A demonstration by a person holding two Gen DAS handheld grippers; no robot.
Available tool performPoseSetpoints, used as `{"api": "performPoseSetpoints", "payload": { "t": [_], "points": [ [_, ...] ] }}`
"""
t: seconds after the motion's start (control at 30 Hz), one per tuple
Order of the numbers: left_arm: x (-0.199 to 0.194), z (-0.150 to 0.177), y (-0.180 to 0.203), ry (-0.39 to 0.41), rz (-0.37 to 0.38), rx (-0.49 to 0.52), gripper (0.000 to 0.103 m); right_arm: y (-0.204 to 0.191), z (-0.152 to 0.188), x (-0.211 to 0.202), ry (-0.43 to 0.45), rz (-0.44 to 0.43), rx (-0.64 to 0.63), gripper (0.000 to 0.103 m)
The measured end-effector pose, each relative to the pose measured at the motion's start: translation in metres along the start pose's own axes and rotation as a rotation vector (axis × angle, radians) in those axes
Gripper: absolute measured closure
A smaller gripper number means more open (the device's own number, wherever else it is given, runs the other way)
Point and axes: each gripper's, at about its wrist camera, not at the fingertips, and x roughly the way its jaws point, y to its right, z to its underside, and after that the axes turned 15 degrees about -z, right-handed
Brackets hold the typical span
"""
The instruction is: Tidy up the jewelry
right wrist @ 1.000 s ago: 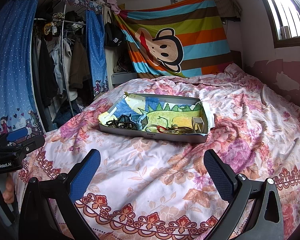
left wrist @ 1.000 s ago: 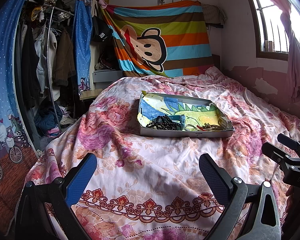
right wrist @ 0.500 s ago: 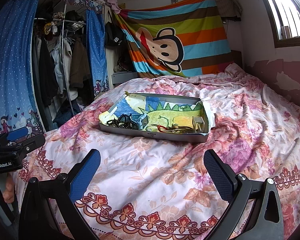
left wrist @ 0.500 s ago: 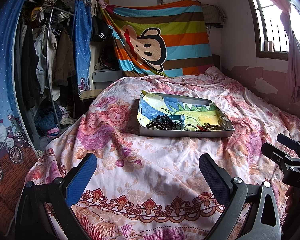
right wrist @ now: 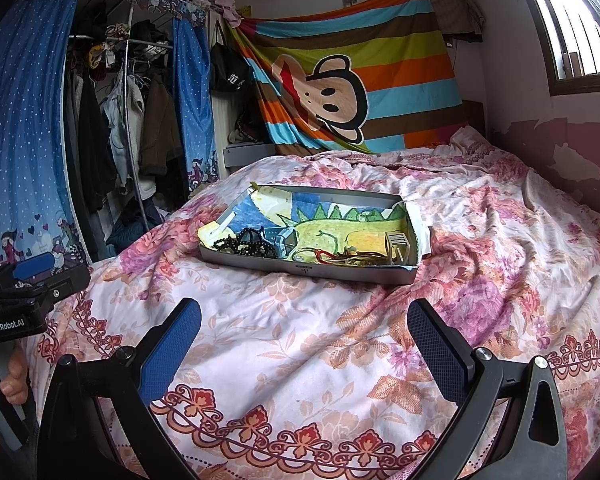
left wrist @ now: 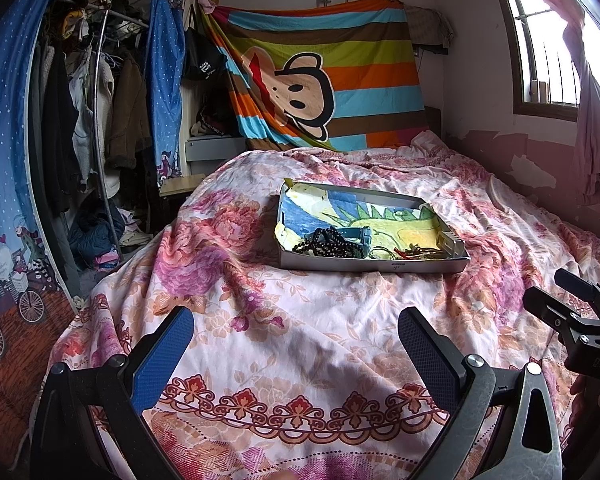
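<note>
Both grippers spread wide, empty, short of the tray.

We hold the left gripper (left wrist: 292, 344) and right gripper (right wrist: 304, 332) over the floral bed cover (right wrist: 284, 320), well nearer us than the grey tray (right wrist: 304, 270). In the tray, black beads (right wrist: 244, 246) lie at its left end, a red cord (right wrist: 326, 255) near its front wall, a small white rack (right wrist: 398, 245) at its right end.

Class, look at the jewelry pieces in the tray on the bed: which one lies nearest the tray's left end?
The black bead strand, piled at the left end of the tray. The red cord and gold pieces lie further right.
</note>
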Motion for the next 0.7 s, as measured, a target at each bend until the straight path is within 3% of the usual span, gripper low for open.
{"api": "performPoseSetpoints", "payload": {
  "t": [0.7],
  "points": [
    [-0.0015, 0.0034, 0.0017, 0.016, -0.013, 0.036, 0.0, -0.0011, -0.0002, 0.0, -0.003, 0.0, 0.0, 0.002]
  ]
}}
